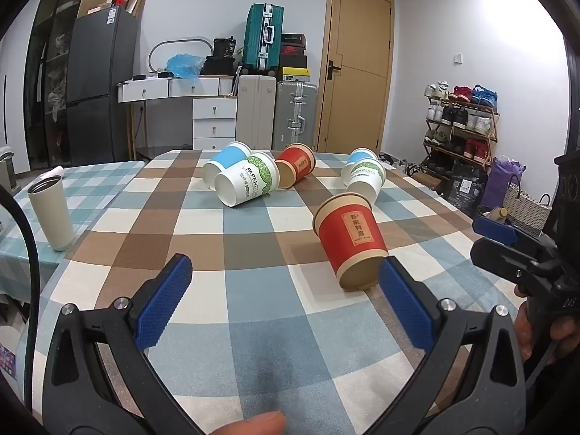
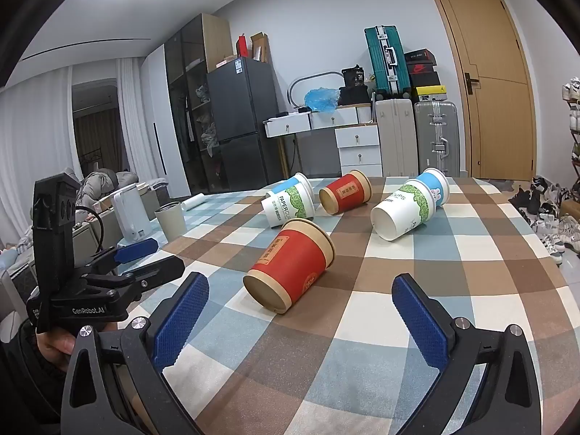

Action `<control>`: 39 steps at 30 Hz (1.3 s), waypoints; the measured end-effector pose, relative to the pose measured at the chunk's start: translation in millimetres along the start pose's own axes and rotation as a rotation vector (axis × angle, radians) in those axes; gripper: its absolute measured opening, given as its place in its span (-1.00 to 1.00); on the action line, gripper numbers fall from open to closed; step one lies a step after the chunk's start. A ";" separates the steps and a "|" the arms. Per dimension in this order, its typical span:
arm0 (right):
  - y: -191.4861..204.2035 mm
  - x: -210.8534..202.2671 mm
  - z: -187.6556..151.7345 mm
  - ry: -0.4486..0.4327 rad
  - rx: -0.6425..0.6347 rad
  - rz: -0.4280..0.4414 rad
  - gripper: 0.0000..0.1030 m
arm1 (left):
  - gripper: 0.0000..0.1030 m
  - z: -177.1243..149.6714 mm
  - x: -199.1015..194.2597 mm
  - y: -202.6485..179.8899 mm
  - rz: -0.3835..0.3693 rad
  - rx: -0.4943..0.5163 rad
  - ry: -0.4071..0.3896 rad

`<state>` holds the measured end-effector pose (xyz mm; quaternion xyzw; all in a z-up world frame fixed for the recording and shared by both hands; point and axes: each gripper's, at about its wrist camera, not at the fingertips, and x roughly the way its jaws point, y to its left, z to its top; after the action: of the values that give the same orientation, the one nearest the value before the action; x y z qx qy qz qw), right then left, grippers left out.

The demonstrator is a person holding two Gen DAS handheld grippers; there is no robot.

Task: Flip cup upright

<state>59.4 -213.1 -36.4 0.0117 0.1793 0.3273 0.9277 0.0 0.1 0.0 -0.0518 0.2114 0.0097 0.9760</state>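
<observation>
Several paper cups lie on their sides on the checked tablecloth (image 1: pixel 253 282). The nearest red cup (image 1: pixel 349 243) lies with its base toward me, just beyond the right fingertip of my open left gripper (image 1: pixel 286 272). In the right wrist view the same red cup (image 2: pixel 290 264) lies ahead of my open right gripper (image 2: pixel 301 293), between and beyond its blue pads. Farther back lie a green-and-white cup (image 1: pixel 250 181), a blue cup (image 1: pixel 224 161), another red cup (image 1: pixel 295 165) and a second green-and-white and blue pair (image 1: pixel 362 175). Both grippers are empty.
A beige tumbler (image 1: pixel 50 214) stands upright on the neighbouring table at left, with a white kettle (image 2: pixel 132 214) near it. The right gripper shows at the right edge of the left wrist view (image 1: pixel 507 239). A shoe rack (image 1: pixel 460 123), suitcases and drawers stand behind the table.
</observation>
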 end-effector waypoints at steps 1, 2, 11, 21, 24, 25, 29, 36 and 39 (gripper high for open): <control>0.0 0.2 -0.1 0.005 -0.001 -0.001 1.00 | 0.99 0.0 0.1 0.0 0.002 0.000 0.001; 0.0 0.3 -0.1 0.009 -0.002 -0.002 1.00 | 0.99 0.0 0.1 0.0 0.003 0.000 0.000; 0.1 0.2 -0.3 0.010 -0.006 -0.004 1.00 | 0.99 -0.1 0.1 -0.9 0.009 0.000 -0.002; -0.2 -0.1 -0.2 0.011 -0.005 -0.005 1.00 | 0.99 -0.2 0.2 -0.6 0.008 -0.002 -0.001; -0.1 -0.1 -0.1 0.011 -0.005 -0.004 1.00 | 0.99 -0.2 0.2 -1.0 0.008 -0.002 -0.001; -0.2 0.0 0.0 0.011 -0.005 -0.004 1.00 | 0.99 -0.2 0.2 -1.0 0.009 -0.001 -0.002; -0.3 0.0 0.1 0.011 -0.004 -0.004 1.00 | 0.99 -0.2 0.2 -0.9 0.009 0.000 -0.002; -0.3 0.1 0.1 0.012 -0.004 -0.004 1.00 | 0.99 -0.2 0.4 -1.2 0.011 0.000 -0.001; -0.2 0.1 0.1 0.011 -0.004 -0.003 1.00 | 0.99 -0.2 0.2 -1.5 0.010 0.001 -0.002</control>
<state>59.7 -213.2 -36.4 0.0078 0.1839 0.3261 0.9273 0.2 -1.5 -0.2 -0.0503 0.2107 0.0145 0.9762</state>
